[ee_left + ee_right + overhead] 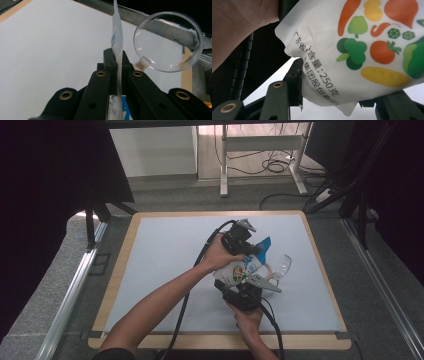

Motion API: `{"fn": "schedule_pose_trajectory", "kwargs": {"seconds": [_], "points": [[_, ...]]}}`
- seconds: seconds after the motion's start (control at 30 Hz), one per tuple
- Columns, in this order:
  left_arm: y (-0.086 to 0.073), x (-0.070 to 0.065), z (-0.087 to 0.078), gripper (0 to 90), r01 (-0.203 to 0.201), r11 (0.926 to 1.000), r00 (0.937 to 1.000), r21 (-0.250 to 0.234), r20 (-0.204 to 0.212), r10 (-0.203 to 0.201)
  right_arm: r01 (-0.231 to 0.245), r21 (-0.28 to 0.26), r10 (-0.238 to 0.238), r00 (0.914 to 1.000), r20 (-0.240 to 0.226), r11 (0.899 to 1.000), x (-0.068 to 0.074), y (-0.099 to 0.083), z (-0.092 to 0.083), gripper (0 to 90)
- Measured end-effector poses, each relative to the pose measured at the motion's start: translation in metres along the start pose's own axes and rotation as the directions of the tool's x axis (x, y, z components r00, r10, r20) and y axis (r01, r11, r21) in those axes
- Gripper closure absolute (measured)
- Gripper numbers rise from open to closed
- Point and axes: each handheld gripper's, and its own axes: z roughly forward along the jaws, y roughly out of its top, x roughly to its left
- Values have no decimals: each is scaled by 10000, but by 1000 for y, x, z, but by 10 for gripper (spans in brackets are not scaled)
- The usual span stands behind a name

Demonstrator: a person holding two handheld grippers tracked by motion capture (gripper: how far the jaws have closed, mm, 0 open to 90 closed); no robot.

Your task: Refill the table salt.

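The L gripper (pixel 117 58) is seen w/ jaws brought together on the thin top edge of the pouch (pixel 117 45); no gap is left between the pads apart from the film itself. In the high view the L gripper (pixel 250 251) is held above the table's white mat (pixel 165 265), right of centre, w/ the pouch (pixel 239 271) hung between both tools.

The R gripper (pixel 332 100) is seen approx. half open, w/ the pouch's lower end (pixel 362 50) taken between its jaws: the L-hand jaw is pressed against the printed film, the other jaw is partly hidden behind the pouch's bottom edge. In the high view the R gripper (pixel 247 290) is held just below the pouch.

A clear plastic cup (pixel 168 41) is seen just beside the pouch's top, on its side, mouth toward the L gripper's camera; whether it's touched can't be told.
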Motion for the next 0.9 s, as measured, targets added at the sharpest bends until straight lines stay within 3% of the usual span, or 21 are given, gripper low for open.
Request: {"fn": "schedule_pose_trajectory", "kwargs": {"seconds": [0.33, 0.6, 0.9], "points": [[6, 1, 2, 898, -90, 9996, 10000, 255, -30, 91, 38, -173, -38, 10000, 37, 9998, 1, 3, 2, 505], [9, 1, 5, 898, -187, 9985, 9998, 511, -72, 191, -223, -340, 224, 9997, 18, 9992, 0, 3, 2, 510], [5, 2, 5, 898, 6, 9993, 10000, 376, 30, -7, -150, -239, 150, 9999, -10, 9996, 0, 1, 2, 514]]}}
